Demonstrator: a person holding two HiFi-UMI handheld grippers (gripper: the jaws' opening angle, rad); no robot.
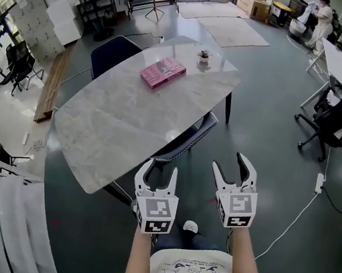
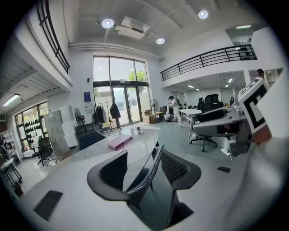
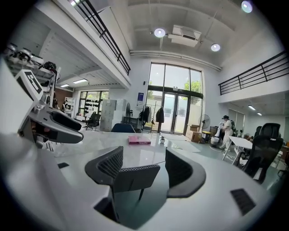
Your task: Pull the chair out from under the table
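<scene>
The black mesh-backed chair (image 1: 190,141) is tucked under the near edge of the marble table (image 1: 117,120); only its back shows. My left gripper (image 1: 161,167) hovers open just short of the table edge, left of the chair back. My right gripper (image 1: 227,160) is open too, off the chair's right side. In the left gripper view the chair (image 2: 137,179) appears edge-on between the open jaws of that gripper (image 2: 145,171), still some way ahead. In the right gripper view the chair back (image 3: 135,175) faces me between the spread jaws of that gripper (image 3: 144,166). Neither gripper touches anything.
A pink book (image 1: 163,72) and a small potted plant (image 1: 203,58) sit on the table. A blue chair (image 1: 113,51) stands at its far side. Black office chairs (image 1: 340,116) are off to the right, and a white cable (image 1: 298,210) crosses the floor.
</scene>
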